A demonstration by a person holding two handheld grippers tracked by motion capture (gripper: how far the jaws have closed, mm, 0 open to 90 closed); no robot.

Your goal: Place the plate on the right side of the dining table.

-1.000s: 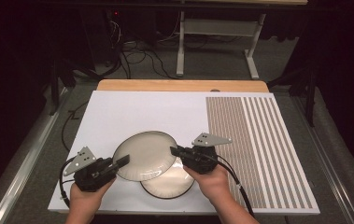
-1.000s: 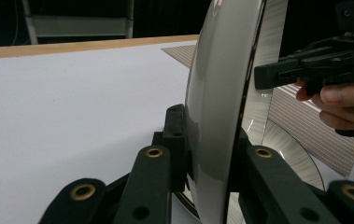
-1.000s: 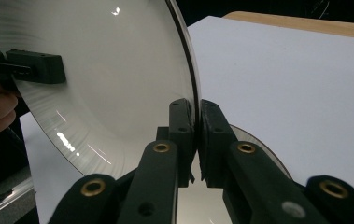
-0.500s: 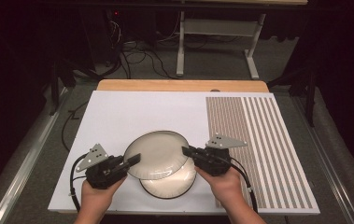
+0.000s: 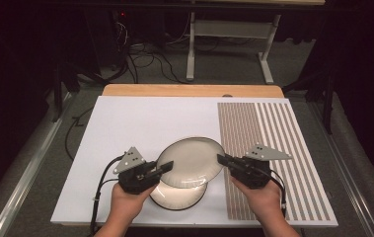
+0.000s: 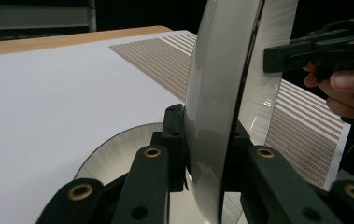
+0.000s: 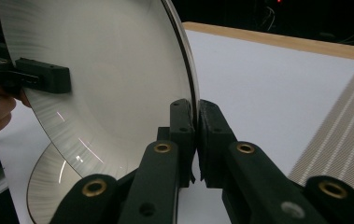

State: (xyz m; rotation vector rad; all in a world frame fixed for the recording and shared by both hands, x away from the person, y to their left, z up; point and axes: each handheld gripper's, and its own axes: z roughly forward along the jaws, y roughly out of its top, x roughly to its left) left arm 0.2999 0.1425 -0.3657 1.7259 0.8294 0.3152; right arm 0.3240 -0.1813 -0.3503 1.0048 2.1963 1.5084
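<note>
Glazed and pale, the upper plate (image 5: 190, 161) hangs just above the near middle of the white mat (image 5: 140, 123), carried between two handheld tools. At its left rim the left gripper (image 5: 167, 167) is clenched on the edge; in the left gripper view the pads (image 6: 173, 140) press either side of the plate's wall, with the dark rim line running up between them. At the right rim the right gripper (image 5: 222, 159) is likewise clamped, and the right gripper view has its two jaws pinched together on the thin lip. Taking the plate at opposite edges seems the sensible way to keep a wide, slippery dish level, since neither tool could balance it alone.

Below and slightly nearer lies a second plate (image 5: 179, 196), flat on the mat and partly covered from above by the lifted one. The two look like a stack being separated, the upper one raised clear so it can be set down elsewhere. Open white surface stretches to the far left, and the brown striped panel (image 5: 268, 148) covers the mat's right side, so either could receive it.

Each hand (image 5: 130, 202) grips its tool from the near edge, cables trailing back toward the person. The wooden tabletop (image 5: 189, 90) shows as a strip along the far side of the mat
</note>
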